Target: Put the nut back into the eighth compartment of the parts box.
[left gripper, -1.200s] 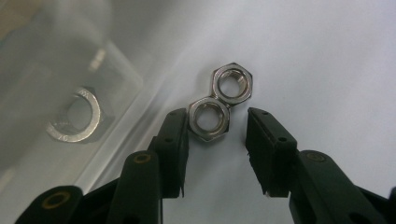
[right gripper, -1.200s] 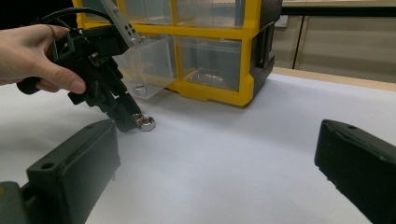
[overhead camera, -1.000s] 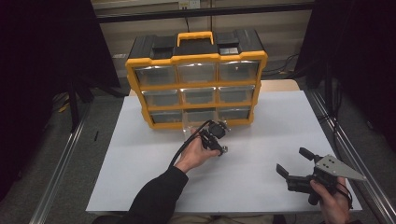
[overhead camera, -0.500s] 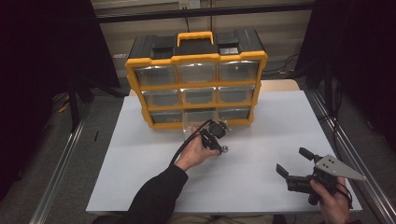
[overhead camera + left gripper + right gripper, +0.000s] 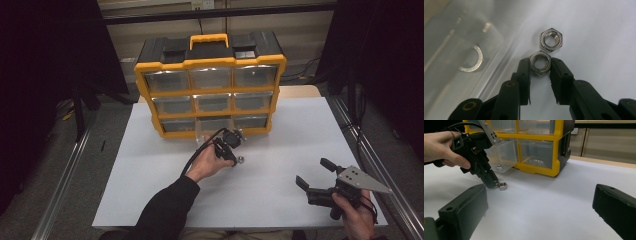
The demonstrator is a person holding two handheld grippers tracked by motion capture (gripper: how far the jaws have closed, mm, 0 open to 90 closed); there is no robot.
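Two hex nuts lay on the sheet: the left gripper (image 5: 540, 67), jaws just closing, pinched the nearer nut (image 5: 539, 62), its twin (image 5: 551, 39) at one o'clock.

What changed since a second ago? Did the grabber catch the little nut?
The left gripper has just been closing its jaws, and they now pinch one hex nut on the white table. The second nut, the yellow drawer box, both hands and the open right gripper stayed put.
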